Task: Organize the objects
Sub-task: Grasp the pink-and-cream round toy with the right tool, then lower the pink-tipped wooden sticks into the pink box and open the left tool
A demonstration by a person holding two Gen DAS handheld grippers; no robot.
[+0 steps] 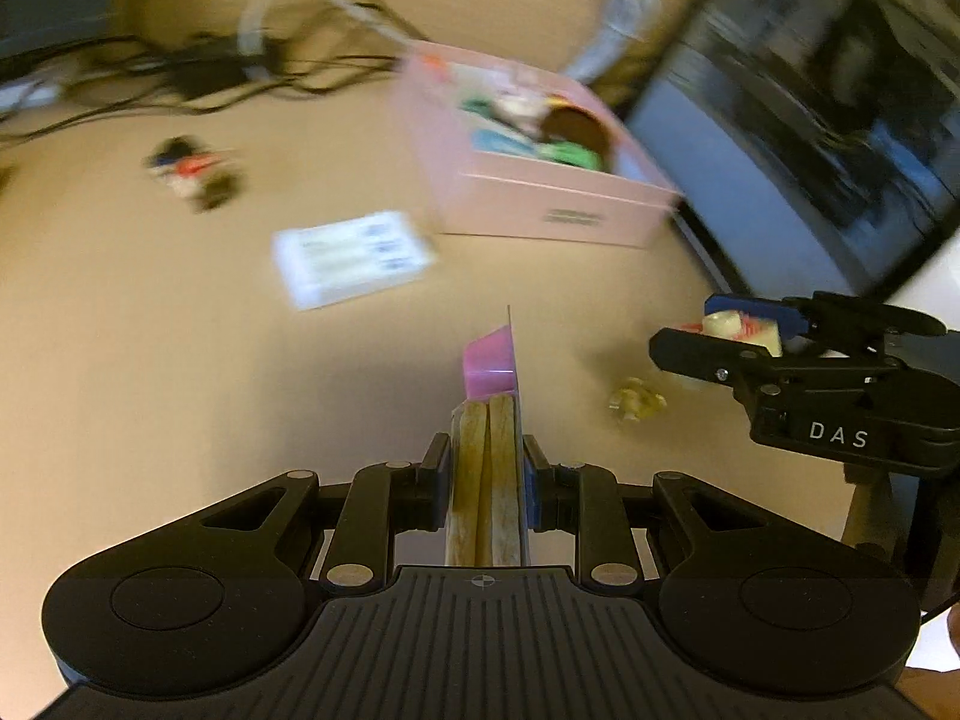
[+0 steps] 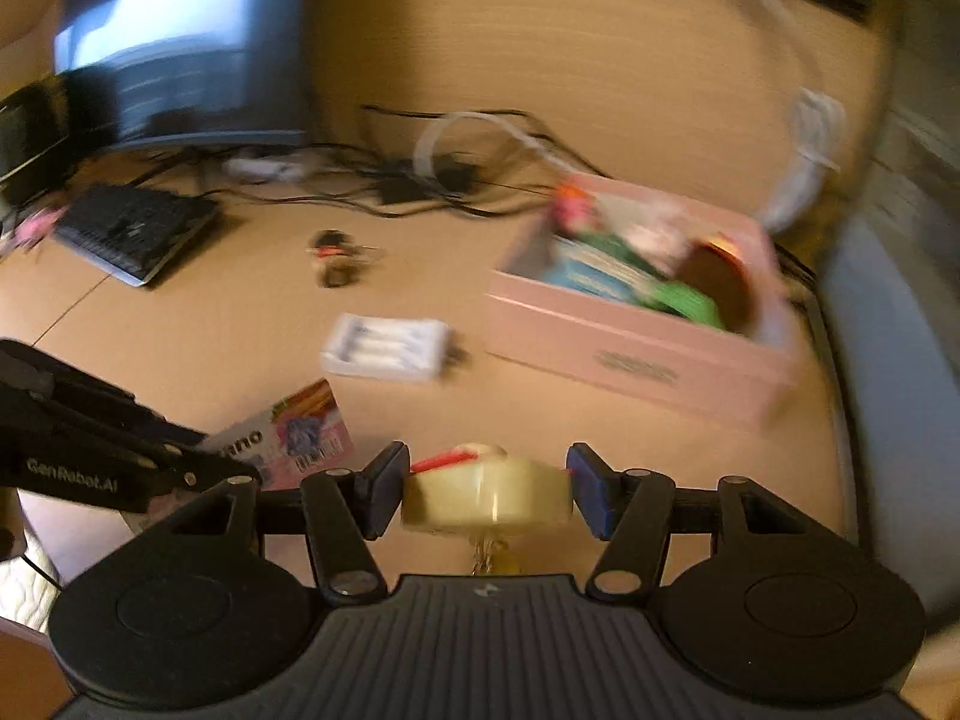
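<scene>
Snack packet (image 1: 487, 468), with a pink end and two tan sticks showing through it, stands edge-on between the pads of the left gripper (image 1: 487, 480), whose jaws are closed tight against both its faces; in the right wrist view the same packet (image 2: 294, 432) shows its printed face and barcode beyond the left gripper (image 2: 198, 471). A round cream-coloured piece with a red mark (image 2: 487, 489) is held in the right gripper (image 2: 487, 489), jaws part-way closed against its two sides; from the left wrist view it (image 1: 744, 327) sits between the blue pads of the right gripper (image 1: 720, 330). Just beside that, a small yellowish crumpled bit (image 1: 637, 401) lies on the tan table (image 1: 180, 360). Farther out lies a white flat pack (image 1: 351, 255), then a small dark toy with red on it (image 1: 192, 171). Near these stands an open pink box (image 1: 540, 204) holding green, blue and brown items, too blurred to name. Behind it run tangled black cables (image 1: 240, 78), with a screen (image 1: 828, 120) at the right and a black keyboard (image 2: 135, 228) off to the left
</scene>
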